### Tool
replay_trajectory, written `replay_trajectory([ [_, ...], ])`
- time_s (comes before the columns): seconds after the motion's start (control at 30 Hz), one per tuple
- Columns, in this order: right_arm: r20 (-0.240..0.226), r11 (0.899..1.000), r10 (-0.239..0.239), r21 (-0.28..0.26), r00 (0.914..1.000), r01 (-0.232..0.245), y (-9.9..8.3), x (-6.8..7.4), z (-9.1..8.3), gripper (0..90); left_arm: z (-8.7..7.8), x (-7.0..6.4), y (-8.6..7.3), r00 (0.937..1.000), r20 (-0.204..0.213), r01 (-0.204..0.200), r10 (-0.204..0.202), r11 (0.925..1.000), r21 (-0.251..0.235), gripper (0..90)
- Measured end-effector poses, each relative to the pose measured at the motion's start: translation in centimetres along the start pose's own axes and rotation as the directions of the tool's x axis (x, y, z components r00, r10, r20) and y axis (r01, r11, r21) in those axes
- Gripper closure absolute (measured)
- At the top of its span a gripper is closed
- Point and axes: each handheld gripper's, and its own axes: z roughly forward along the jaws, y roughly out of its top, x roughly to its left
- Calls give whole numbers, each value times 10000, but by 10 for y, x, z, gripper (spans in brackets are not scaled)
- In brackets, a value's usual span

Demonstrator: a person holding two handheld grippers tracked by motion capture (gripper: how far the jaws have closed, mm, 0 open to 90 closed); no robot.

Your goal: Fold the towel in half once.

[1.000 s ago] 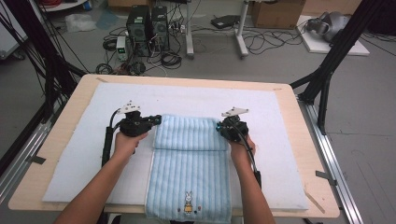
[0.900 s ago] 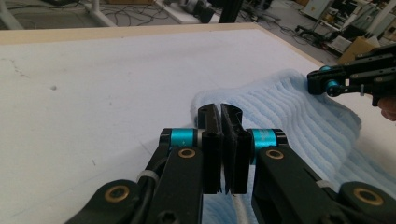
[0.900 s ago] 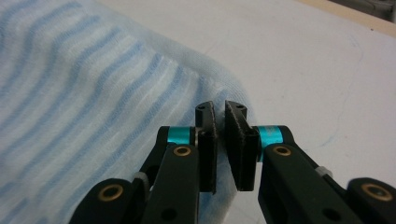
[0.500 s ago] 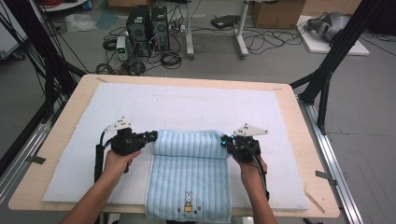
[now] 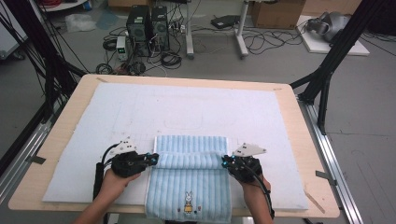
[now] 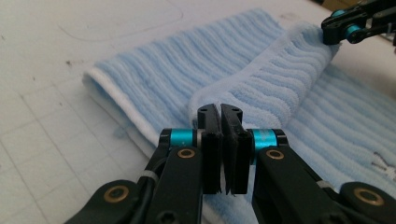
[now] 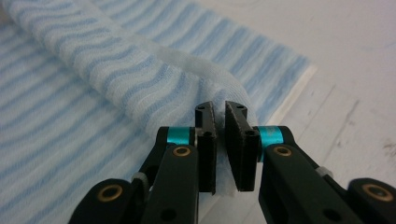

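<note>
As both claws have drawn back toward the person over the last second, the far hem of the blue striped towel (image 5: 189,179) has come with them, so a fold line now sits behind and the carried edge arches over the lower half. The left claw (image 5: 154,158) and right claw (image 5: 224,162) each stay clamped on a corner of it. The towel lies on the white mat (image 5: 187,109) at the bench's near edge; the fold looks about half done.
</note>
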Motion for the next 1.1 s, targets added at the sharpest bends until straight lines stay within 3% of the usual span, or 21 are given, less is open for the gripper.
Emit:
replay_trajectory([
  [0.03,-55,9999,-47,158,10000,48,-1,2,0,801,0,1,0,9999,22,126,-127,9999,35,826],
  [0.13,-34,9999,133,-91,9999,-133,0,1,-3,709,0,8,4,9971,-124,749,-753,9969,-240,537],
  [0.27,222,9945,739,-754,9970,-721,7,-12,-7,639,1,27,14,9912,-648,1122,-1154,9924,-508,490],
  [0.4,500,9917,1117,-692,9925,-1082,13,-25,6,644,12,41,21,9875,-713,1386,-1407,9898,-342,553],
  [0.53,385,9866,1618,-293,9861,-1607,13,-37,27,648,27,47,24,9859,-835,1472,-1452,9890,177,615],
  [0.6,440,9872,1591,3,9863,-1593,14,-39,35,667,35,46,24,9877,-1027,1244,-1182,9906,562,679],
  [0.67,464,9879,1513,265,9874,-1526,14,-40,41,755,40,44,25,9873,-1323,986,-878,9921,775,847],
  [0.73,371,9911,1298,243,9908,-1307,13,-40,44,846,40,45,26,9809,-1684,1073,-977,9931,484,866],
  [0.8,553,9945,1001,245,9934,-1016,15,-37,44,862,41,48,28,9751,-1929,1186,-1095,9923,363,870],
  [0.87,694,9947,1020,69,9924,-1028,16,-37,44,862,42,50,28,9722,-1960,1379,-1284,9898,357,866],
  [0.9,651,9931,1154,107,9912,-1164,17,-38,45,850,42,50,29,9692,-2049,1474,-1365,9883,384,834],
  [0.97,880,9920,1243,109,9883,-1258,18,-38,44,742,41,50,29,9636,-2194,1647,-1530,9857,360,642],
  [1.03,774,9905,1377,-55,9874,-1377,18,-40,41,642,40,51,29,9627,-2178,1741,-1604,9837,449,531],
  [1.1,739,9888,1484,19,9862,-1490,19,-41,42,597,40,50,29,9649,-2055,1765,-1637,9832,455,483],
])
